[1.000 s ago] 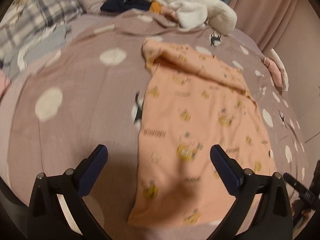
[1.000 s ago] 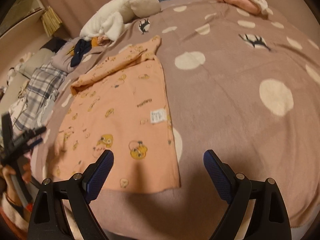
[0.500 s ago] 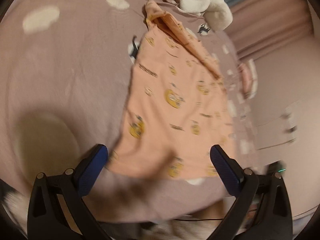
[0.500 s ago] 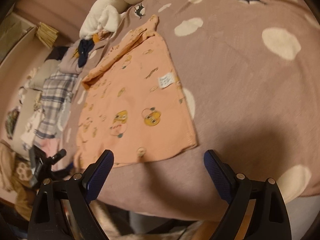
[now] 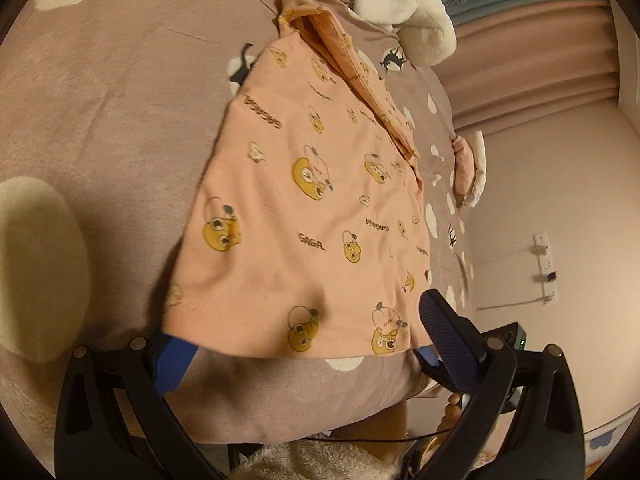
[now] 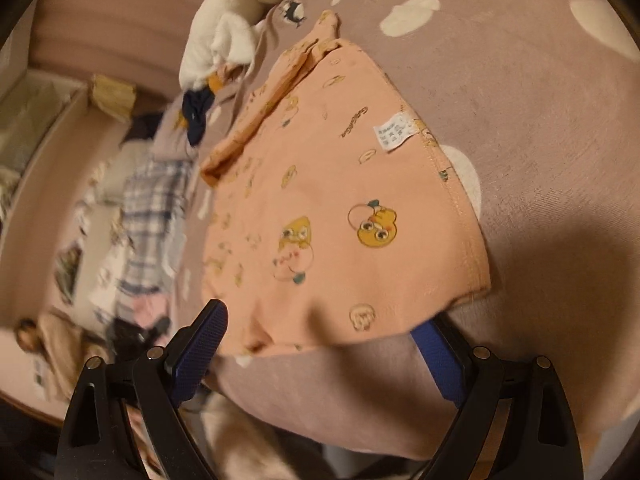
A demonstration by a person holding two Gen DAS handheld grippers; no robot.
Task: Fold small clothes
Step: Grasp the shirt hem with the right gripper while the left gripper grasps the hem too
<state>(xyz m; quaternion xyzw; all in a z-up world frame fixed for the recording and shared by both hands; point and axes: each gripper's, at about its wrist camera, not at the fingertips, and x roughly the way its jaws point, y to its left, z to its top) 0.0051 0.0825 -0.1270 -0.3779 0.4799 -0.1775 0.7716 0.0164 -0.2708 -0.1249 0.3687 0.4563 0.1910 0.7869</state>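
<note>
On the bed [image 5: 100, 92], both wide-open tongs [image 5: 308, 344] [image 6: 324, 340] straddle the peach garment's [image 5: 320, 208] hem; only the right view shows its label [image 6: 394, 133].

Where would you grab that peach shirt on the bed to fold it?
Grip the peach shirt by its two near hem corners, coming in low from the bed's edge. That hem lifts slightly, and each open gripper, left and right, already straddles it.

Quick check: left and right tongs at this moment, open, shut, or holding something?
Left tongs: open, straddling the near hem of the peach garment, not clamped.
Right tongs: open, same hem between the fingers.
</note>
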